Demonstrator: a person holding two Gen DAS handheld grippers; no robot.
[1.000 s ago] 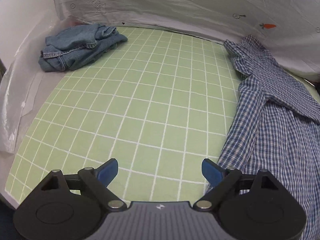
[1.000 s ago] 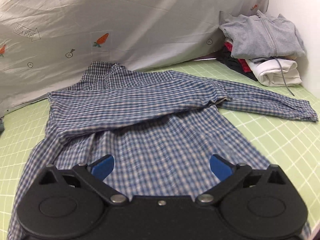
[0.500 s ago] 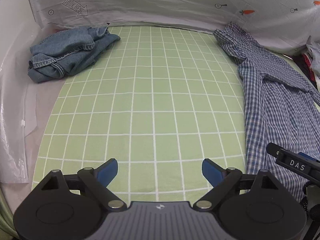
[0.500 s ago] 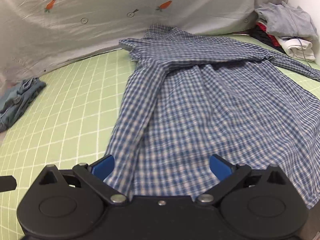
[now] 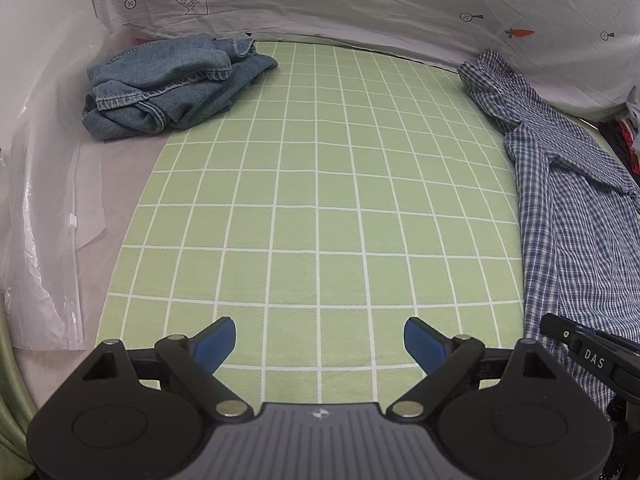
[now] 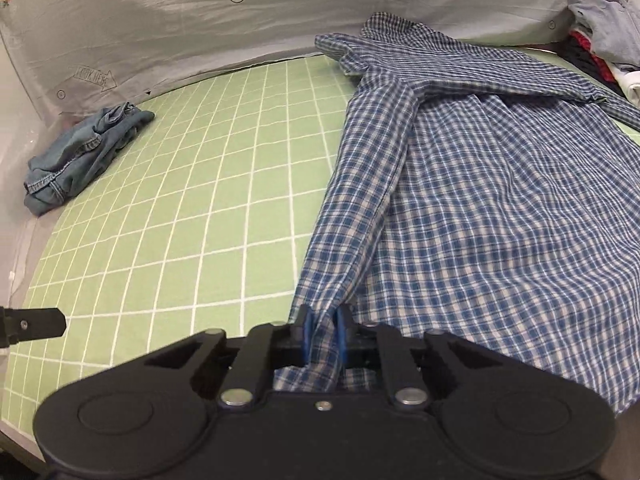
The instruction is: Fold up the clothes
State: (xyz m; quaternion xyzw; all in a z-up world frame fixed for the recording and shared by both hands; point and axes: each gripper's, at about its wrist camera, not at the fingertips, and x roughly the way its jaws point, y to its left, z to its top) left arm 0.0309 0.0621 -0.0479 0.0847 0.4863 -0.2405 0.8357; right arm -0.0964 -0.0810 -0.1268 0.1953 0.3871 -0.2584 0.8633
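Lying spread across the right half of the right wrist view, the checked shirt [image 6: 480, 208] is only partly folded: one sleeve is laid across the chest near the collar at upper centre, while the body and lower hem remain open and rumpled on the green grid mat [image 6: 200, 200]. The other sleeve trails off toward the right edge of the frame. The right gripper [image 6: 321, 332], at bottom centre, is closing its jaws on the shirt's near left hem corner, and a pinch of checked cloth stands bunched between the blue pads [image 6: 306, 330]. The left gripper [image 5: 318, 340] hangs over bare mat at the bottom of the left wrist view, jaws wide apart with nothing between them; the shirt's edge lies just to its right.

A crumpled denim garment [image 5: 168, 84] sits in the upper left of that view, seemingly unfolded, though its far side is hidden. A pile of clothes [image 6: 600, 36] rests in the upper right corner of the right wrist view; whether it is finished work is unclear. By this showing the task is at an early stage: the shirt's sides and length remain to be folded, and the denim awaits its turn.
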